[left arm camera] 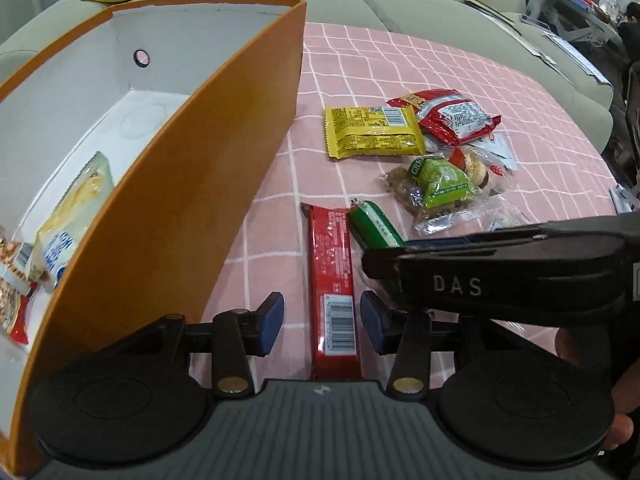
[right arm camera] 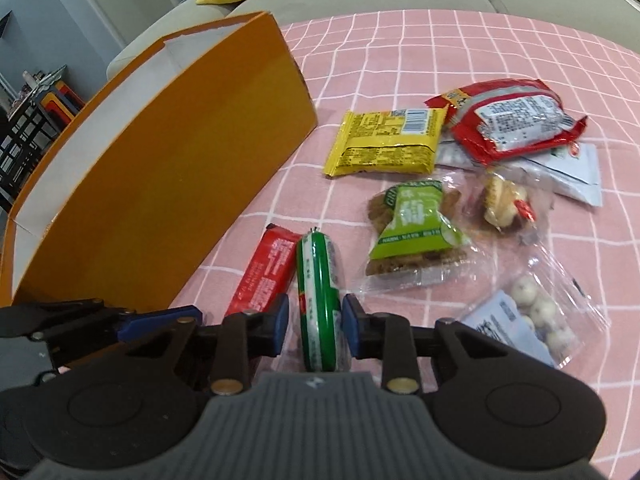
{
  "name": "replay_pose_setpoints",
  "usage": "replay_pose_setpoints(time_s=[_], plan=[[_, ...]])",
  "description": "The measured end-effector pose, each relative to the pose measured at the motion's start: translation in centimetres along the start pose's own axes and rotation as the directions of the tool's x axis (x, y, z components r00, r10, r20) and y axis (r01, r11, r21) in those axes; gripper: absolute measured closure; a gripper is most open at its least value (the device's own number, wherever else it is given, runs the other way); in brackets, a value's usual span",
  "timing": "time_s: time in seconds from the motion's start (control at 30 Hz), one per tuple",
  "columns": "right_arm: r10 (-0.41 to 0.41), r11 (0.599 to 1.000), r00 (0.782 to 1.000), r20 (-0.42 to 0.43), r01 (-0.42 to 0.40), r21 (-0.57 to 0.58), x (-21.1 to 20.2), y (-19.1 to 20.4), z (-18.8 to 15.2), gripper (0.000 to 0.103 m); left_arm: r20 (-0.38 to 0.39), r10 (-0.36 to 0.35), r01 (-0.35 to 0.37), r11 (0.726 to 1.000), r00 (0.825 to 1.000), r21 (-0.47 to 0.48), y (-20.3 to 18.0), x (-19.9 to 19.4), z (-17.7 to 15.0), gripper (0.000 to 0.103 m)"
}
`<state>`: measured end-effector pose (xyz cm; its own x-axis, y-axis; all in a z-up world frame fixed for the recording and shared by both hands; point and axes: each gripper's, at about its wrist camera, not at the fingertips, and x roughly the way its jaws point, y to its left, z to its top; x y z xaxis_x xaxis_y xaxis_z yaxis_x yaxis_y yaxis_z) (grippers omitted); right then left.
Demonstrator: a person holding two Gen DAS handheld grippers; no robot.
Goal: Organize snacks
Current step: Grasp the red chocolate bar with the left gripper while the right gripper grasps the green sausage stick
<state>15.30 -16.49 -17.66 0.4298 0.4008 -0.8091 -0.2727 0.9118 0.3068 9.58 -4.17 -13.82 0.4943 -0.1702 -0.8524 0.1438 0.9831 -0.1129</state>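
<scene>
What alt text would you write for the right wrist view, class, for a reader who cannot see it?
The right gripper straddles a green sausage on a pink checked cloth, its jaws close on either side. A red bar lies just left of it beside an orange box; more snack packets lie scattered to the right.

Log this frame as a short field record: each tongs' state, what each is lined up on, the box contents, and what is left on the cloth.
left tongs: open, straddling red bar
right tongs: open, either side of green sausage stick
orange box: holds at least two packets
still on cloth: yellow packet, red packet, green cookie pack
</scene>
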Motion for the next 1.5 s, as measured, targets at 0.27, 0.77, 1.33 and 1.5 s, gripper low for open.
replay_pose_setpoints(time_s=[0.27, 0.77, 1.33, 1.5], plan=[[-0.055, 0.998, 0.998, -0.007, 0.055, -0.019, -0.2, 0.0, -0.1, 0.084, -0.003, 0.031, -0.03, 0.996, 1.0, 0.084, -1.4, 1.3, 0.5, 0.051], [-0.072, 0.996, 0.997, -0.009, 0.072, 0.056, -2.1, -2.3, -1.6, 0.084, -0.006, 0.0, 0.0, 0.993, 1.0, 0.115, -2.1, 1.7, 0.3, 0.076], [-0.068, 0.997, 0.998, -0.017, 0.068, 0.037, -5.5, -0.9, -3.6, 0.084, -0.008, -0.017, 0.016, 0.996, 1.0, -0.083, -0.6, -2.5, -0.5, 0.076], [-0.051, 0.998, 0.999, 0.017, 0.05, 0.042, -7.3, -0.1, -3.9, 0.084, 0.039, -0.021, 0.024, 0.996, 0.999, -0.085, -1.0, -5.0, 0.0, 0.076]])
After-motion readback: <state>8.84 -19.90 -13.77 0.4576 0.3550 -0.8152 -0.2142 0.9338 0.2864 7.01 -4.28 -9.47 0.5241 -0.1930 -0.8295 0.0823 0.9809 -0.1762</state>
